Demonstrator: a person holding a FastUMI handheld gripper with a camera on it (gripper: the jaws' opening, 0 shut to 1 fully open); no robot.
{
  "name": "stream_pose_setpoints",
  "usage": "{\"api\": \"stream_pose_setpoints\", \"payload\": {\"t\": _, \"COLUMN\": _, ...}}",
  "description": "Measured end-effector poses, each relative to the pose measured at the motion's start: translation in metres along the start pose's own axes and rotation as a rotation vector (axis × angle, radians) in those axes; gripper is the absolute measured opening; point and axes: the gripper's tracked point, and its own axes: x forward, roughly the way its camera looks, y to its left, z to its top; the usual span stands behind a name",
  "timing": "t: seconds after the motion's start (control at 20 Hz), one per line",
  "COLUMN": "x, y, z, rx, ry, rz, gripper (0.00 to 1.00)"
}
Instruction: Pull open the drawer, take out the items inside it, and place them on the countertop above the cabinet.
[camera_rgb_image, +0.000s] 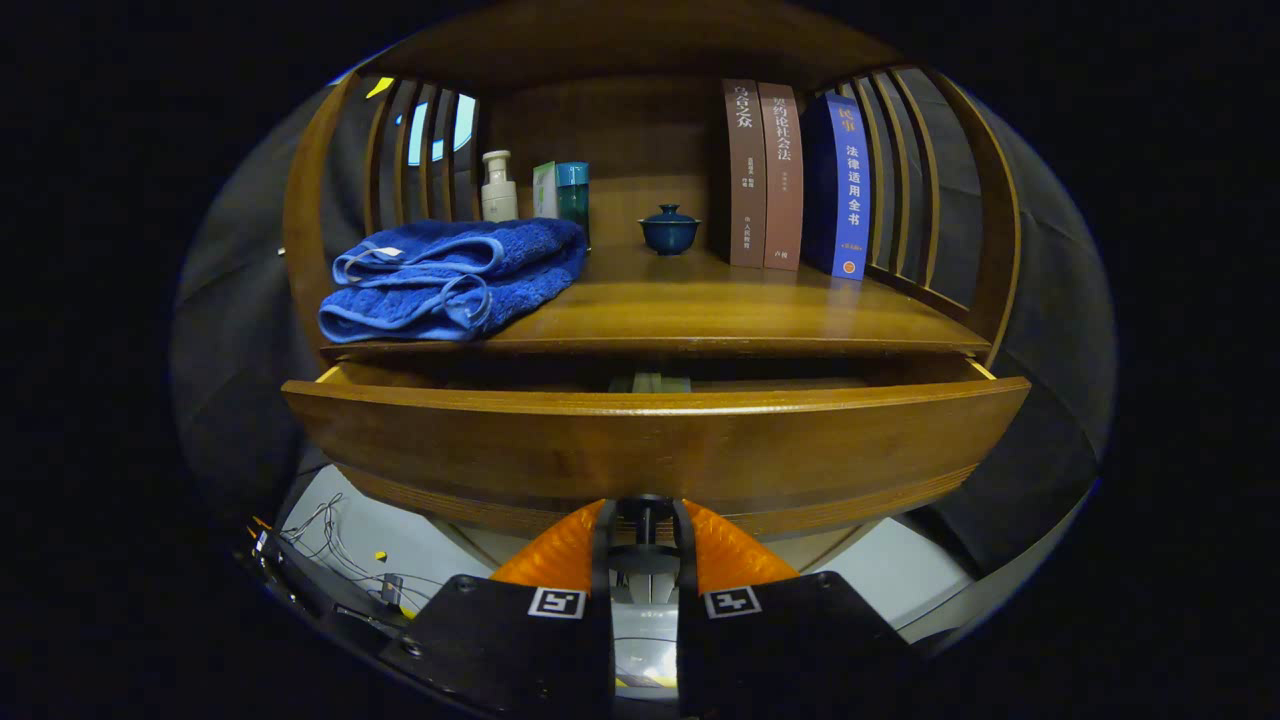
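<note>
The wooden drawer (650, 450) stands pulled partly out from under the countertop (720, 310). Its front panel is right ahead of my fingers. My gripper (645, 512) is shut on the drawer's small dark knob (645, 520), with one orange finger (560, 555) on each side of it. Through the gap above the drawer front, a pale item (650, 382) peeks out from inside; most of it is hidden by the panel and the countertop's edge.
On the countertop lie a folded blue towel (450, 280) at the left, a cream bottle (498, 188), a teal box (572, 195), a dark blue lidded cup (669, 230) and three upright books (795, 175) at the right. Slatted wooden sides enclose the shelf. Loose wires (330, 540) lie below left.
</note>
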Motion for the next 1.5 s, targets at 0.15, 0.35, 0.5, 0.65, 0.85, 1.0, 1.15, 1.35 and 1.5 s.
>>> {"api": "stream_pose_setpoints", "payload": {"t": 0.15, "x": -0.020, "y": -0.001, "z": -0.011, "rx": 0.009, "ry": 0.018, "rz": -0.002, "gripper": 0.28}}
{"api": "stream_pose_setpoints", "payload": {"t": 0.35, "x": -0.046, "y": 0.001, "z": -0.026, "rx": 0.003, "ry": 0.035, "rz": 0.004, "gripper": 0.28}}
{"api": "stream_pose_setpoints", "payload": {"t": 0.5, "x": -0.064, "y": 0.001, "z": -0.037, "rx": 0.010, "ry": 0.050, "rz": 0.006, "gripper": 0.28}}
{"api": "stream_pose_setpoints", "payload": {"t": 0.65, "x": -0.079, "y": 0.000, "z": -0.051, "rx": 0.014, "ry": 0.075, "rz": 0.009, "gripper": 0.28}}
{"api": "stream_pose_setpoints", "payload": {"t": 0.85, "x": -0.102, "y": 0.001, "z": -0.047, "rx": 0.027, "ry": 0.056, "rz": 0.022, "gripper": 0.28}}
{"api": "stream_pose_setpoints", "payload": {"t": 1.0, "x": -0.115, "y": -0.004, "z": -0.039, "rx": 0.011, "ry": 0.015, "rz": 0.006, "gripper": 0.26}}
{"api": "stream_pose_setpoints", "payload": {"t": 1.15, "x": -0.119, "y": -0.004, "z": -0.043, "rx": 0.065, "ry": 0.035, "rz": 0.014, "gripper": 0.26}}
{"api": "stream_pose_setpoints", "payload": {"t": 1.35, "x": -0.140, "y": 0.003, "z": -0.016, "rx": 0.042, "ry": -0.019, "rz": 0.029, "gripper": 0.22}}
{"api": "stream_pose_setpoints", "payload": {"t": 1.5, "x": -0.148, "y": 0.014, "z": 0.031, "rx": 0.032, "ry": -0.091, "rz": 0.066, "gripper": 0.32}}
